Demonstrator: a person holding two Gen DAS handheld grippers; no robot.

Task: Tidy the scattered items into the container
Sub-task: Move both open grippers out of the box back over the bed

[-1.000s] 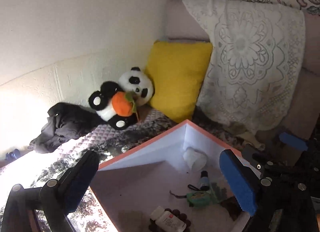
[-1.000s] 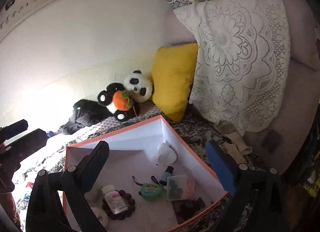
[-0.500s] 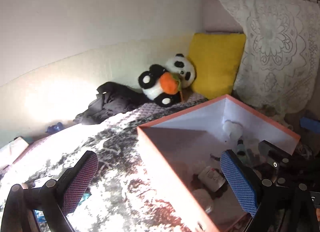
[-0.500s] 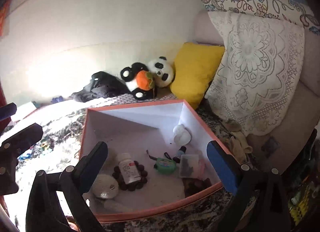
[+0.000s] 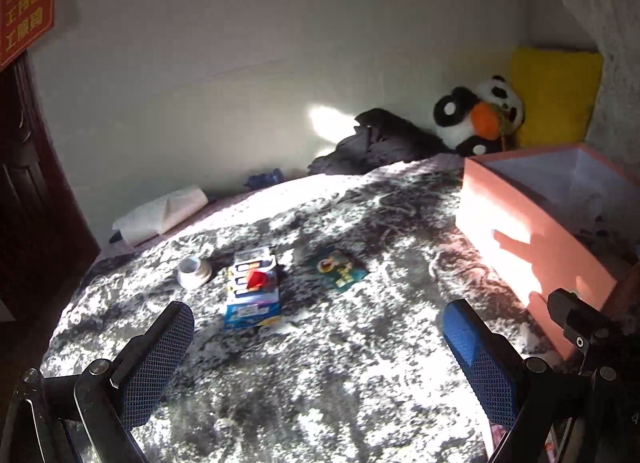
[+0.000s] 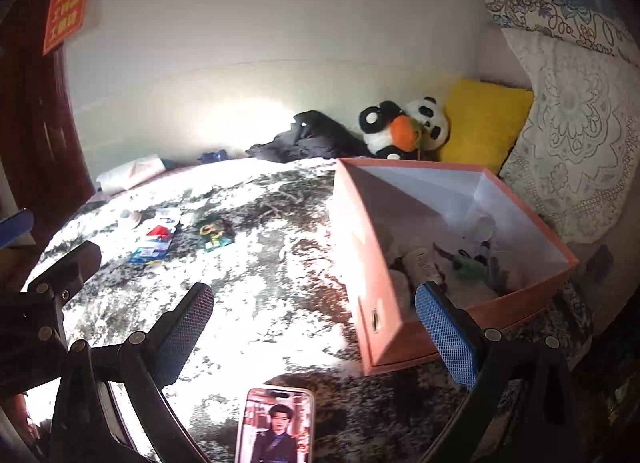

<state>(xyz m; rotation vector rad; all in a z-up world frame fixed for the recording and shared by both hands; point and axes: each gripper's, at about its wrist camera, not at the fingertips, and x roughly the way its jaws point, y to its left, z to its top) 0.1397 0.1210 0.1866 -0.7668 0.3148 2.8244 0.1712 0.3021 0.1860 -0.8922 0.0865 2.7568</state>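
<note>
An orange box with a white inside stands on the grey patterned bedspread and holds several small items; it also shows in the left wrist view. On the spread to its left lie a blue-and-white packet with a red piece on it, a small white cup and a green card. The same packet and card show in the right wrist view. My left gripper is open and empty above the spread. My right gripper is open and empty beside the box's near corner.
A phone lies on the spread near my right gripper. A panda plush, a yellow cushion, dark clothes and a lace-covered pillow line the wall. A tissue pack lies at the bed's far edge.
Both grippers have swung left and pulled back from over the box. The scattered packet, cup, card and the phone have come into view. Both stay open.
</note>
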